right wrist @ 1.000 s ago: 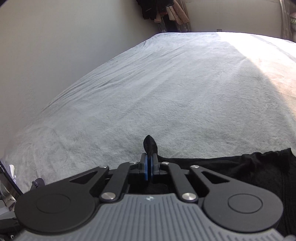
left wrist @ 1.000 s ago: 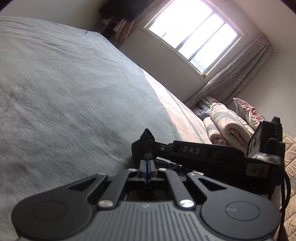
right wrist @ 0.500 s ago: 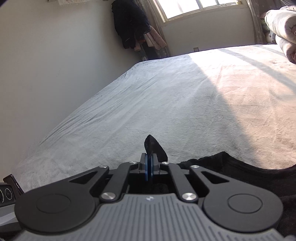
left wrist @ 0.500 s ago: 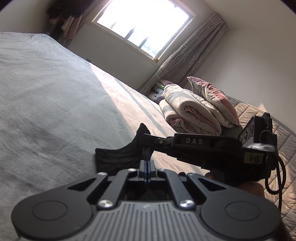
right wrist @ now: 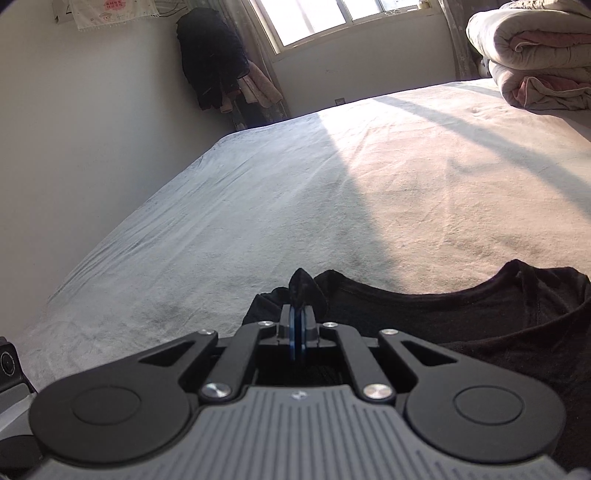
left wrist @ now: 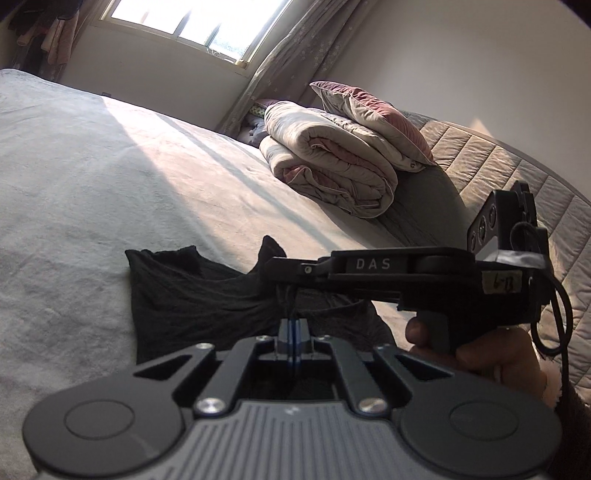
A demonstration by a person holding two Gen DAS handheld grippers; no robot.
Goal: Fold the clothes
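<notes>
Black fabric, a T-shirt (left wrist: 192, 291), is lying on the grey bedspread (left wrist: 74, 177) just ahead of both tools, w/ a bit of cloth pinched in each. L gripper (left wrist: 293, 328) is clamping a fold of the shirt between its blue-edged fingers, jaws pressed together, cloth rising up from the tips. R gripper (right wrist: 298, 325) is doing the same: jaws clenched, a small peak of black cloth sticking up past the tips, neckline (right wrist: 424, 291) curving off to its right.

In the left wrist view the R gripper's body (left wrist: 373, 269), marked DAS, is crossing just beyond the L tips, w/ the person's right hand (left wrist: 480, 354) on its handle at the right.

Vs 0.5 s ago: the shirt is spreading wider on the bed, more of it showing ahead-left of the L tool, incl. a sleeve-like corner (left wrist: 162, 254). In the right wrist view the collar is now showing as a full curve, where before only a dark edge was peeking out. Both cams have swung, so the folded duvet (left wrist: 325, 162) and pillow (left wrist: 373, 118) are sitting more central, far ahead-right of the L tool, by the quilted headboard (left wrist: 491, 166). Window (right wrist: 332, 18) and hanging dark clothes (right wrist: 210, 55) are well ahead of the R tool.
</notes>
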